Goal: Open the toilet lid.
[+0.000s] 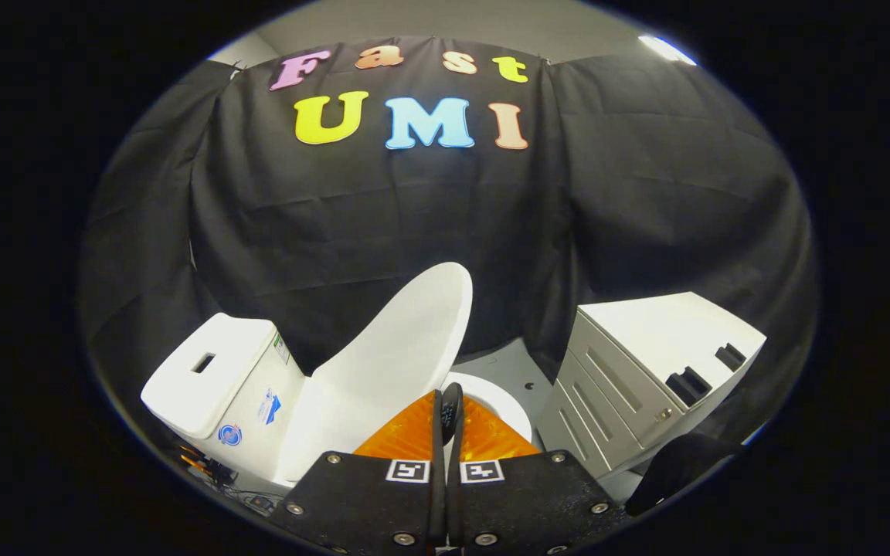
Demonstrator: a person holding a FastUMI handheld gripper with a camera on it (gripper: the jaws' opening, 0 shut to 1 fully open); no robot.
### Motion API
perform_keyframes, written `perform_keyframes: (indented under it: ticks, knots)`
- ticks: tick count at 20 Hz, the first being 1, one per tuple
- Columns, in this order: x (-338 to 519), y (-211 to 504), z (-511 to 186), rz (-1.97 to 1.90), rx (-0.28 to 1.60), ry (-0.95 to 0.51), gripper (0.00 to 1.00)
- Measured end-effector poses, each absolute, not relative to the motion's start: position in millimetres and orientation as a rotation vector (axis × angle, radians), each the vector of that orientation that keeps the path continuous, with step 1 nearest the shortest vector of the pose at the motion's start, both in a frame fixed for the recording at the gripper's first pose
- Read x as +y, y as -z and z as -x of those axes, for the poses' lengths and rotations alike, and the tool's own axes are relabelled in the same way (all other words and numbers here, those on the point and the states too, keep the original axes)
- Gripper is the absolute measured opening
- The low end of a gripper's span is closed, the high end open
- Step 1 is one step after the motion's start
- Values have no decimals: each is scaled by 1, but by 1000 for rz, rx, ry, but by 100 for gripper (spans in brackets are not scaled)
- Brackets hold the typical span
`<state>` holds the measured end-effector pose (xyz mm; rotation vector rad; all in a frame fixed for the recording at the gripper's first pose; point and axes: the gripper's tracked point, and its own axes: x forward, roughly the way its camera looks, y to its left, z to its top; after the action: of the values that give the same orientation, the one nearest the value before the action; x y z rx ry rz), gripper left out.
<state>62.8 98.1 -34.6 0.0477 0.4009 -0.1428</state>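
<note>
The white toilet stands just beyond my fingers, its tank (209, 378) off to the left. Its lid (395, 347) is raised at a steep tilt, leaning back toward the tank, and part of the seat rim (501, 403) shows to the right of my fingertips. My gripper (446, 409) sits over the bowl with its orange-backed fingers pressed together and nothing between them. The lid's edge is close to the left of the fingertips; I cannot tell if they touch it.
A white drawer cabinet (650, 371) stands to the right of the toilet, close to the bowl. Black cloth walls the booth behind both. Cables lie on the floor by the tank's base (209, 467). A dark rounded object (684, 463) sits at the lower right.
</note>
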Motion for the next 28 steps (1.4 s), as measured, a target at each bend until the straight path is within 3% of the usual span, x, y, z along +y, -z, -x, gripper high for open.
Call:
perform_keyframes:
  ticks: [28]
  knots:
    - [246,-54,-69,26,245,2,0]
